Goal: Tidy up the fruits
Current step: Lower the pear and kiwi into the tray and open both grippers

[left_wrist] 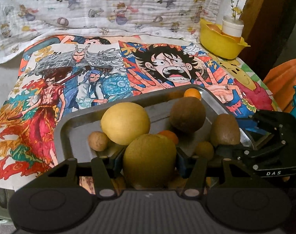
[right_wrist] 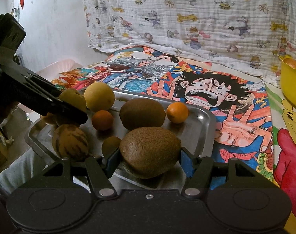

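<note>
My left gripper (left_wrist: 149,156) is shut on a yellow-green round fruit (left_wrist: 149,161) at the near edge of a metal tray (left_wrist: 77,117). In the right wrist view that gripper (right_wrist: 69,105) comes in from the left with the same fruit (right_wrist: 72,97). My right gripper (right_wrist: 150,160) is shut on a brown kiwi (right_wrist: 150,150) over the tray's near rim (right_wrist: 206,117). In the left wrist view it (left_wrist: 235,136) grips the kiwi (left_wrist: 225,129) at the right. On the tray lie a yellow fruit (right_wrist: 99,96), another kiwi (right_wrist: 142,113), two small oranges (right_wrist: 177,112) (right_wrist: 102,120) and a striped brown fruit (right_wrist: 69,142).
The tray stands on colourful cartoon drawings (left_wrist: 167,66) that cover the table. A yellow bowl (left_wrist: 220,41) with a white jar (left_wrist: 232,26) in it stands at the back right, near a printed white cloth (left_wrist: 109,5). A small brown fruit (right_wrist: 111,145) lies near my right fingers.
</note>
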The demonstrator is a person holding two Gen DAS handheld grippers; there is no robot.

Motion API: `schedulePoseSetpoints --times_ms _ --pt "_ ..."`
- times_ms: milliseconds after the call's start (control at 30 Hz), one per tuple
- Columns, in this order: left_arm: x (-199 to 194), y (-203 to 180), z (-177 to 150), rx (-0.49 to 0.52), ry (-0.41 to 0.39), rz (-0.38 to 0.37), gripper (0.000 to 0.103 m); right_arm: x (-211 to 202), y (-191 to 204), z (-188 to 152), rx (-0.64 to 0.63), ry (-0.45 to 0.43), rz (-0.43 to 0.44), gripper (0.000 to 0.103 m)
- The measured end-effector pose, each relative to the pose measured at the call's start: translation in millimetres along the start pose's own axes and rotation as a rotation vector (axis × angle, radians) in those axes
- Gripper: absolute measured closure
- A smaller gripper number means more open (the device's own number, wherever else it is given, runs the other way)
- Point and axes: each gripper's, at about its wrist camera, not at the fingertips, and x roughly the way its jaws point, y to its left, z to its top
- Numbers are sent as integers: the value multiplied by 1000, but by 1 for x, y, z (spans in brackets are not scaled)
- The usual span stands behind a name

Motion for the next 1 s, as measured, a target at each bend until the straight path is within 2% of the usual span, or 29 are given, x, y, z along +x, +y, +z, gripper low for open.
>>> schedulePoseSetpoints --times_ms 533,1000 --pt "6 -8 -3 28 -55 53 45 3 4 -1 -37 -19 -12 36" --pt "9 -8 -7 10 -50 58 45 2 2 -2 -22 -25 -14 36"
